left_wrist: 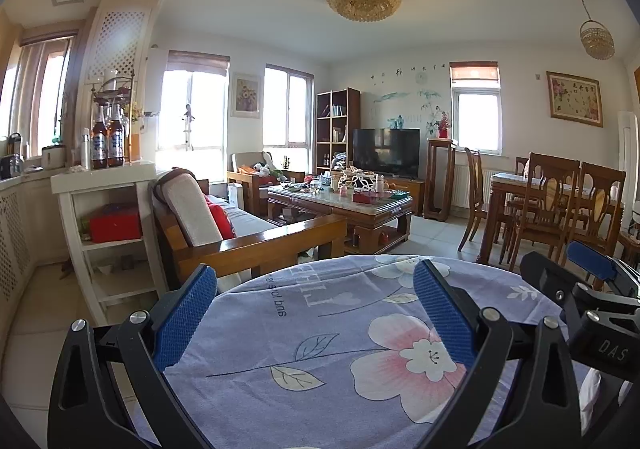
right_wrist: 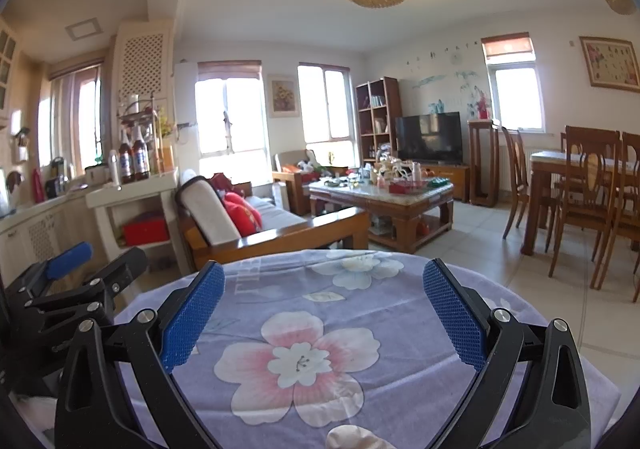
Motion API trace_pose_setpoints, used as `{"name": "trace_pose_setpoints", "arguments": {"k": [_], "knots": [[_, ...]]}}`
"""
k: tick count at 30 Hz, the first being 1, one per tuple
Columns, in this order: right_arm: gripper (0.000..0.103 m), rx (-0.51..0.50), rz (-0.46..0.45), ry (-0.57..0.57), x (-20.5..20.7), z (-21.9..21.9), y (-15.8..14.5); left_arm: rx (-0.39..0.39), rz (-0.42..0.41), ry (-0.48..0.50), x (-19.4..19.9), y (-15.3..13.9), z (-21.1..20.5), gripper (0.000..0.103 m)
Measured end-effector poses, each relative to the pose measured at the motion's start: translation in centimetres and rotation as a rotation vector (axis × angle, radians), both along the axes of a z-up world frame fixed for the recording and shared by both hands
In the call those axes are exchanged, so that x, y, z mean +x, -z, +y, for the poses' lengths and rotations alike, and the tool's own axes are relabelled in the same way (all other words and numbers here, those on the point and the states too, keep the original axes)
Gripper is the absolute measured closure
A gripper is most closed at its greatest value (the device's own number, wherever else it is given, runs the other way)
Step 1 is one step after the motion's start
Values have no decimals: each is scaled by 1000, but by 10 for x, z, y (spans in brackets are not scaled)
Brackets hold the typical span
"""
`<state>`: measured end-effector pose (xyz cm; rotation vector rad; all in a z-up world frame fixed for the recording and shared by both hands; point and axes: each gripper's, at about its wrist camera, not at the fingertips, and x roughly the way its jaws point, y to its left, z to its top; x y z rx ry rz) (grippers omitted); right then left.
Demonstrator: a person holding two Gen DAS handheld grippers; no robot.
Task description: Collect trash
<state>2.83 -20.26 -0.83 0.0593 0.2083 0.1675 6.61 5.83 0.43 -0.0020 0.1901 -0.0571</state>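
Both grippers, left (left_wrist: 316, 303) and right (right_wrist: 324, 299), are hovering spread apart and empty over the floral cloth (left_wrist: 320, 349), and the only likely trash is sitting on the coffee table (left_wrist: 340, 205) at 12 o'clock, so grabbing blindly there risks knocking bottles over.

Left claw (left_wrist: 316, 313) hangs wide open over the bench (left_wrist: 320, 389), blue pads spread above its lilac floral cloth. Right claw (left_wrist: 576, 281) sits just beside it at the frame's right edge. Beyond stands a cluttered coffee table (left_wrist: 340, 201).
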Motion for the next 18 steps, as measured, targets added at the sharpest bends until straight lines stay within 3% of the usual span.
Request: {"name": "trace_pose_setpoints", "arguments": {"k": [18], "knots": [[5,4,-3,10,-1,-2,-1,10,-9,25,-3,-1,-4,5]]}}
